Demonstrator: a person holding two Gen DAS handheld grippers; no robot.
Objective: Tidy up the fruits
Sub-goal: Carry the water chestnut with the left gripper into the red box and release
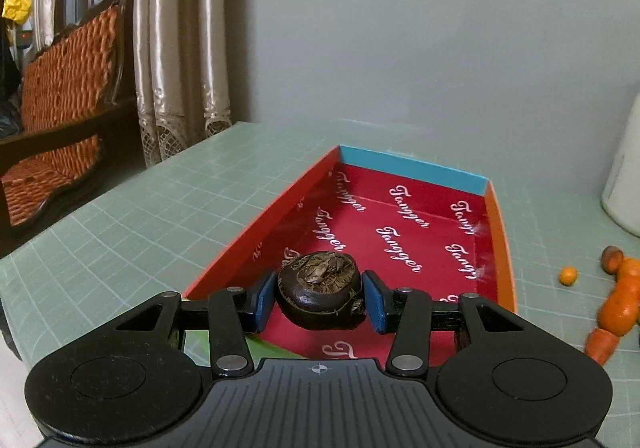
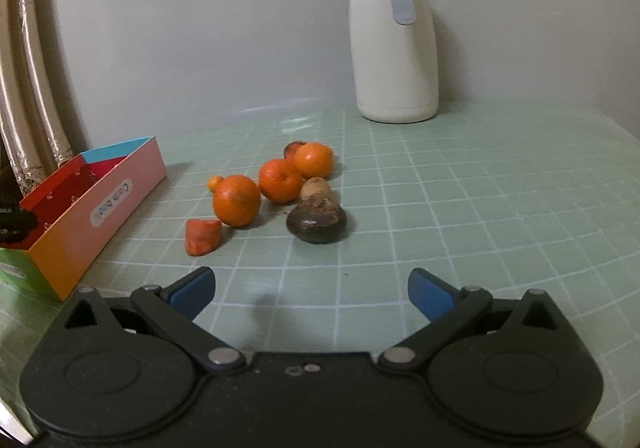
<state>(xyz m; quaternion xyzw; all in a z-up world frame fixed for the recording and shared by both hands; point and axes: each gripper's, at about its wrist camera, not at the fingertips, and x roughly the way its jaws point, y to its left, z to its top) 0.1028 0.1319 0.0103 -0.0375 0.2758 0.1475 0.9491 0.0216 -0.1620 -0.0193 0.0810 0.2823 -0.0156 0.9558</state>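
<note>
The left claw (image 1: 320, 298) is clenched on a dark brown, flattened round fruit (image 1: 320, 290) with a dry, flaky crown — both blue pads (image 1: 376, 300) press against its sides. Directly under and ahead of that claw lies the open box (image 1: 420, 168), its floor red with white script, its far wall blue; the held fruit hangs over the near end of that floor. Whether it touches the floor I cannot tell.

The right claw (image 2: 311, 294) is released, its blue fingers spread wide over the green gridded surface (image 2: 480, 208) with nothing between them. Ahead of it, a little way off, sits a second dark brown fruit (image 2: 316, 222) on the surface. Just beyond that lies a small tan one (image 2: 315, 188), and further ahead and left, three oranges (image 2: 236, 200) clustered together. An orange-red chunk (image 2: 202, 236) lies ahead-left of the claw, nearer than the oranges. Far left stands the box — pink-orange outside. A white jug (image 2: 394, 44) stands well ahead against the wall.
</note>
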